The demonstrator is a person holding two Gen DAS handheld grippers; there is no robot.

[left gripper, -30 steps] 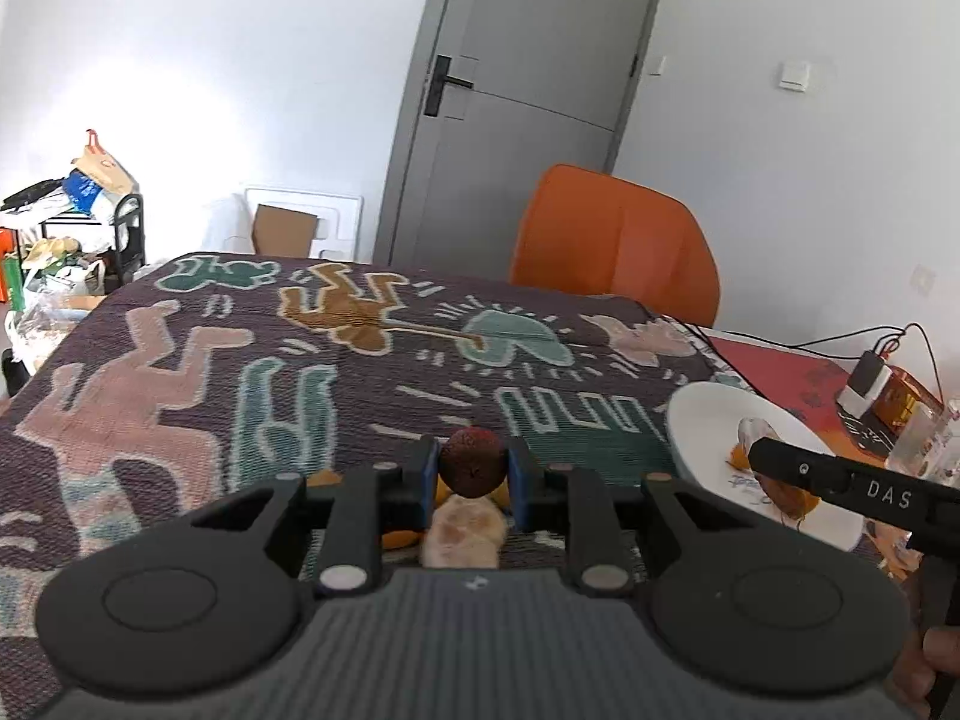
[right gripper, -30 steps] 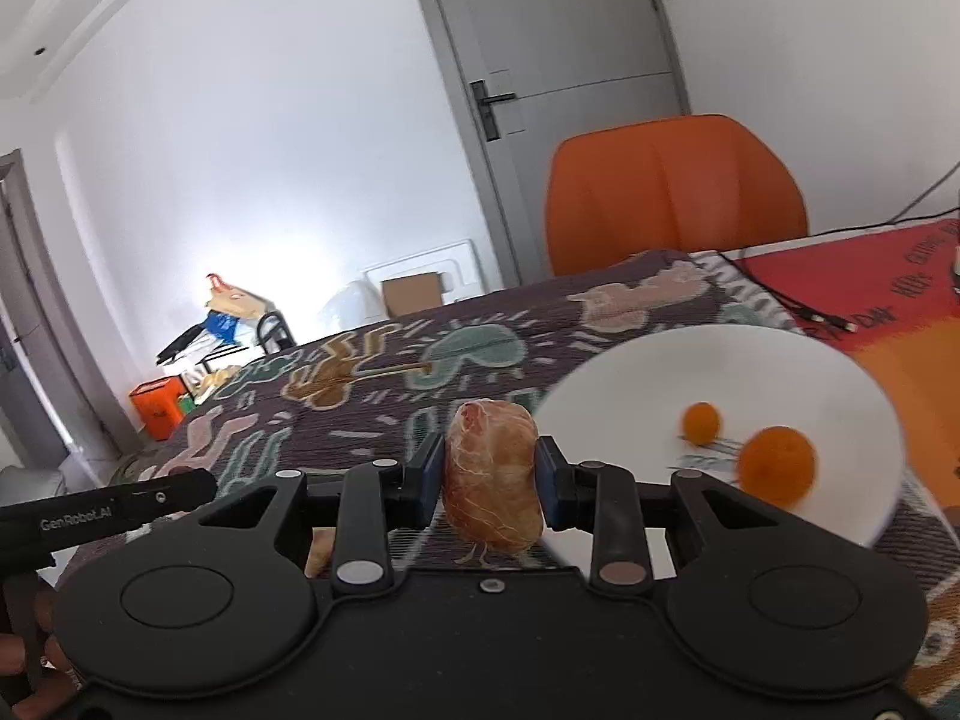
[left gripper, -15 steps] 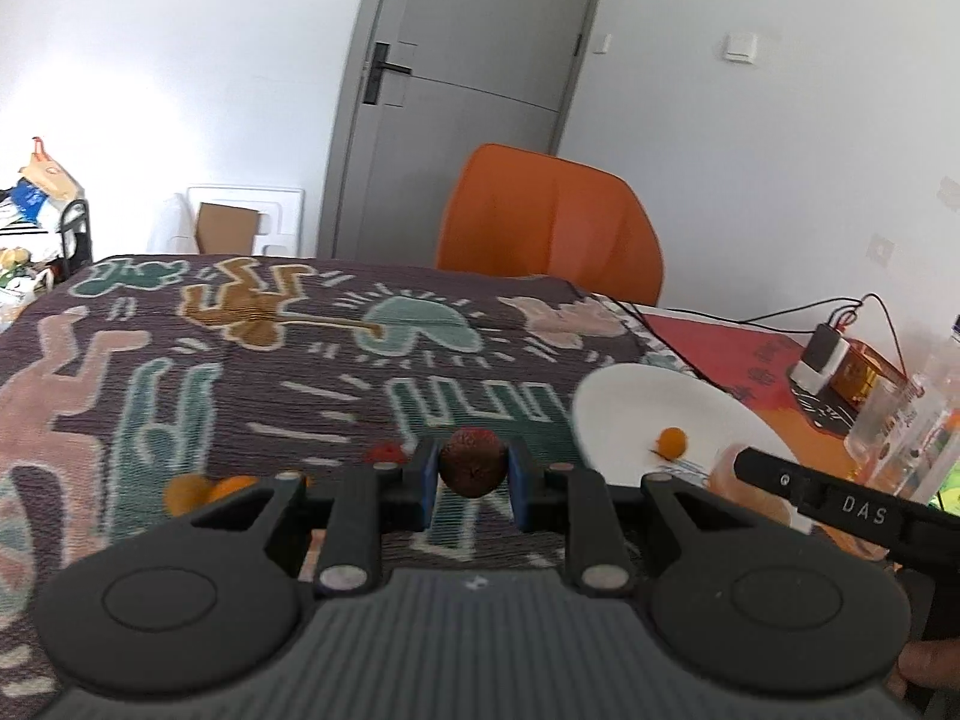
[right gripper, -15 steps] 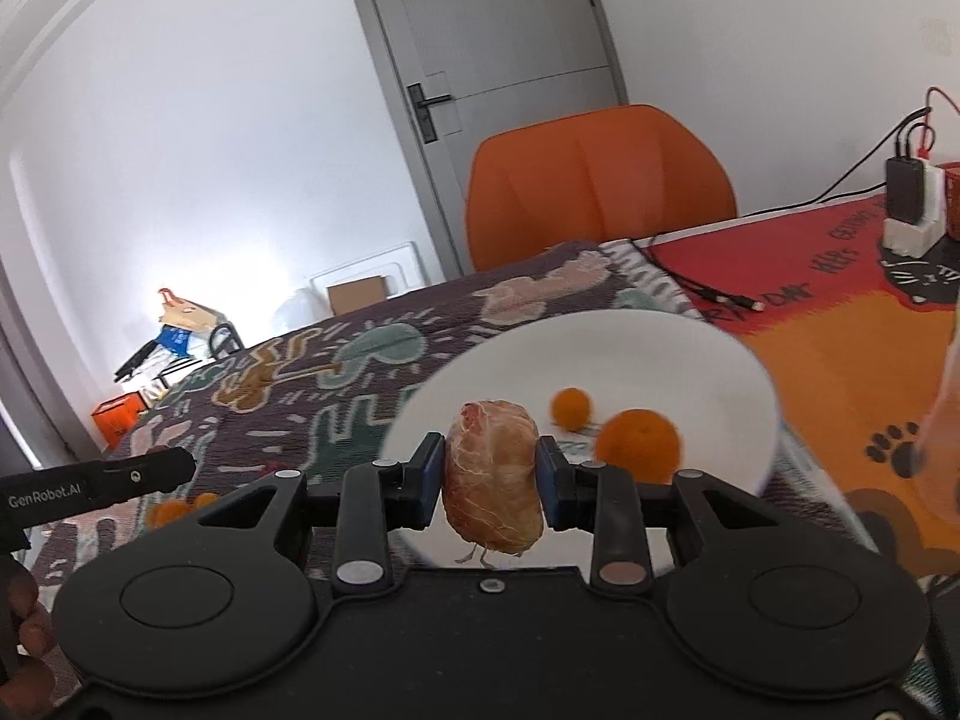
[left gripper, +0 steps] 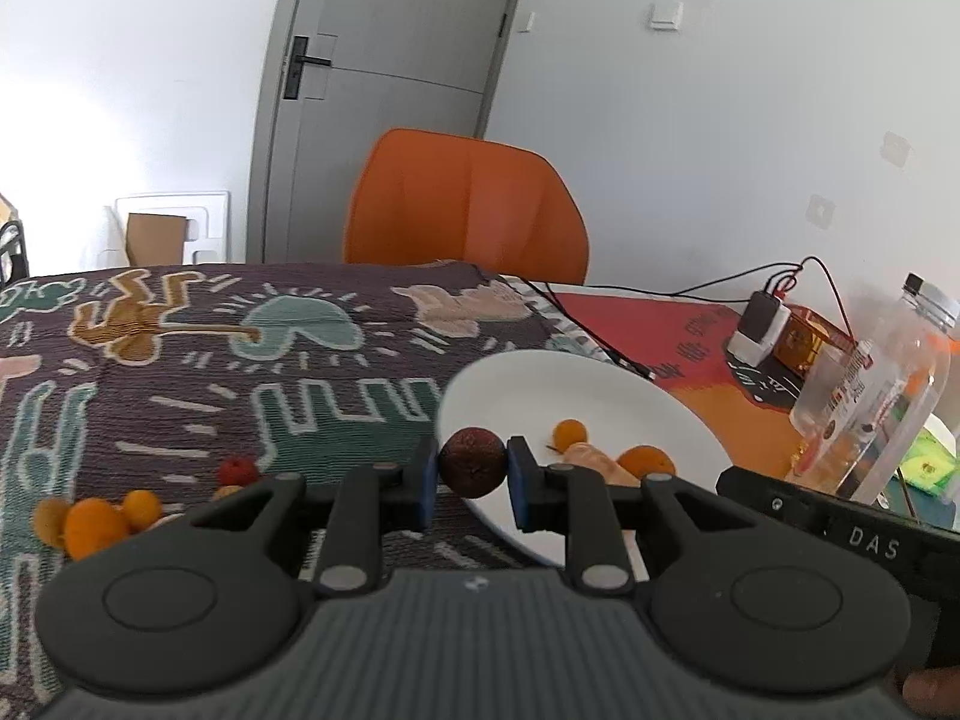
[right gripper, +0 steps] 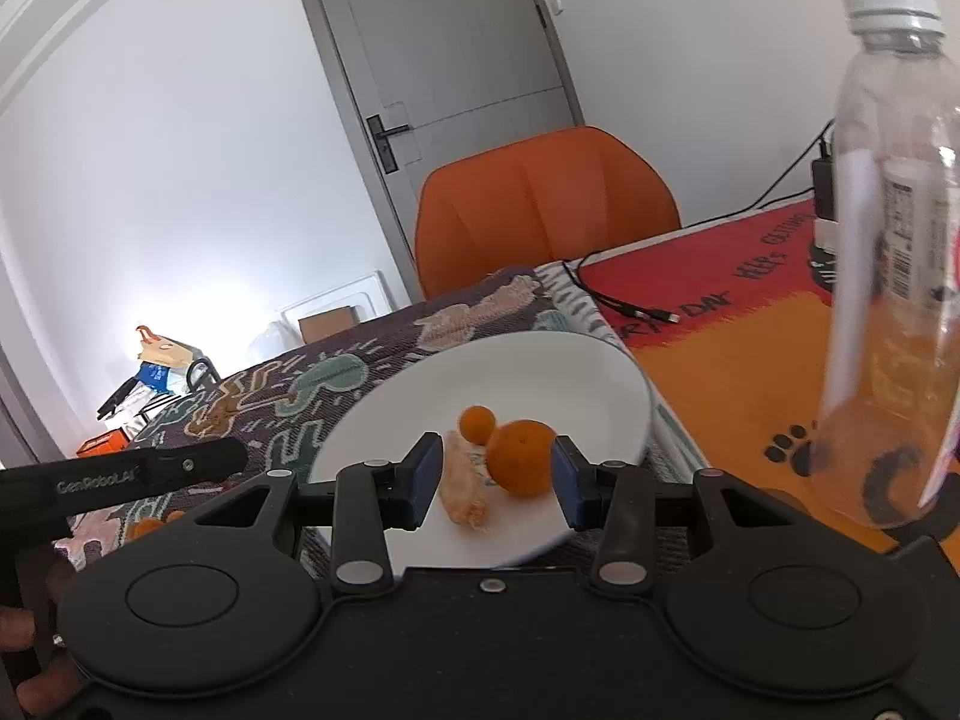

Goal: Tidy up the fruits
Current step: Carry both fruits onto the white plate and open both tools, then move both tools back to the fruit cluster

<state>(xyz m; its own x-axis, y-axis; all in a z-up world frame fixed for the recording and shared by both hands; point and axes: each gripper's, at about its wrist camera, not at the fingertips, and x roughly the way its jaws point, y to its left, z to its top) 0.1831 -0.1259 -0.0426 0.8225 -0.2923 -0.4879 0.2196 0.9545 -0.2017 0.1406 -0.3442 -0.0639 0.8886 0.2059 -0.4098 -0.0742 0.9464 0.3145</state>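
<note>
I have a dark reddish-brown round fruit (left gripper: 473, 459) pinched between the blue pads of my left gripper (left gripper: 468, 480), the jaws pressed against its two sides; it hangs over the near-left rim of the white plate (left gripper: 516, 384). On the plate lie a small orange fruit (right gripper: 477, 423), a larger orange (right gripper: 521, 457) touching it, and a pale netted fruit (right gripper: 461, 483) just beside the orange on its left. My right gripper (right gripper: 497, 480) has its jaws spread wide, one on each side of the netted fruit and the orange, pinching nothing; I cannot tell whether the left pad touches the netted fruit.

On the patterned cloth (left gripper: 180, 372) covering the bench, well left of the plate, I see a cluster of small orange fruits (left gripper: 96, 522) and a red one (left gripper: 237, 471) close by. To the right of the plate an orange-and-red mat (right gripper: 732, 348) carries a clear plastic bottle (right gripper: 894, 276), standing upright, with a black cable (right gripper: 624, 306) running across the mat's far side. Behind the bench stand an orange chair (left gripper: 465, 210) and a grey door (left gripper: 396, 90).
</note>
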